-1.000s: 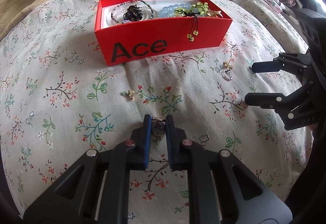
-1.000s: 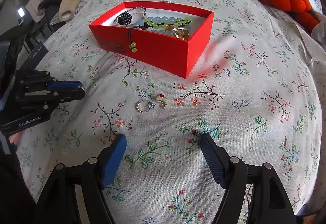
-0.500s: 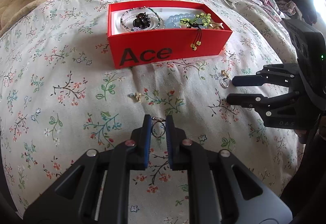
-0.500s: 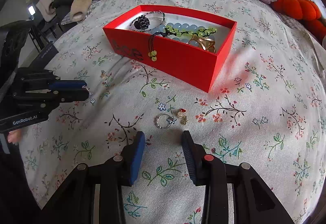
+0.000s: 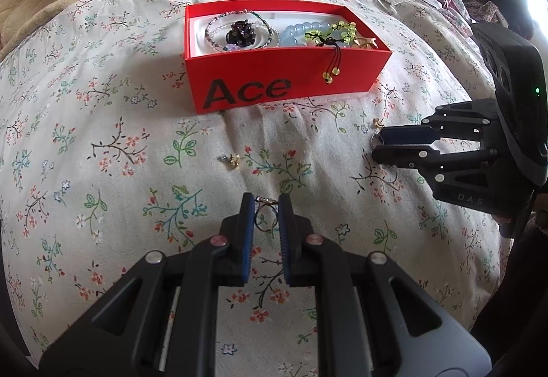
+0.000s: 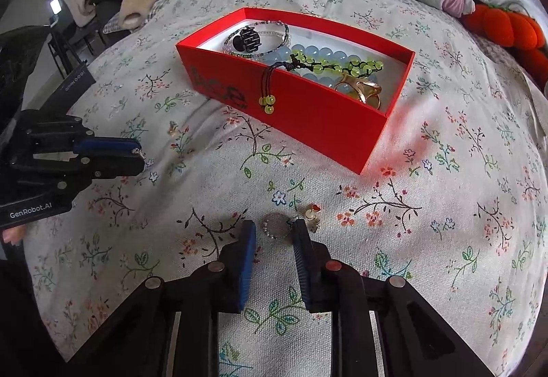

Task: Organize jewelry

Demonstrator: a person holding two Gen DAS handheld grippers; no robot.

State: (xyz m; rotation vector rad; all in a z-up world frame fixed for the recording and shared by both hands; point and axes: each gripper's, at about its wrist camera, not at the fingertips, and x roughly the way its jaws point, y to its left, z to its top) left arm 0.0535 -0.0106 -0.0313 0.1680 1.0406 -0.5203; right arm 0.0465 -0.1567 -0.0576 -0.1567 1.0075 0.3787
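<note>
Jewelry lies in two places: some is in the red box [image 5: 281, 68] on the far side of the bed [image 5: 102, 123], and some small pieces are on the flowered cover nearer the cameras. The box is open on top, so things can be dropped straight in. A dark beaded bracelet [image 5: 239, 29], pale blue beads [image 5: 304, 31] and a green bead string [image 6: 328, 63] already sit inside. The green string's tassel hangs over the front wall.

The left hand-held gripper [image 5: 266, 216] is closed tight on a thin dark ring [image 5: 265, 217]. The ring stands between the blue pads, likely so it can be carried to the box without slipping.

The right hand-held gripper [image 6: 274, 233] has its jaws a little apart, one on each side of a small beaded ring [image 6: 275, 226] on the cover. The pads do not seem to press the ring yet. It looks like the step is to pinch this ring. A tiny gold and red charm [image 6: 313, 212] lies just right of it, very close to the right pad, so it could get bumped or caught.

One more small gold piece [image 5: 233, 160] rests alone on the cover, between the left hand-held gripper and the box.
</note>
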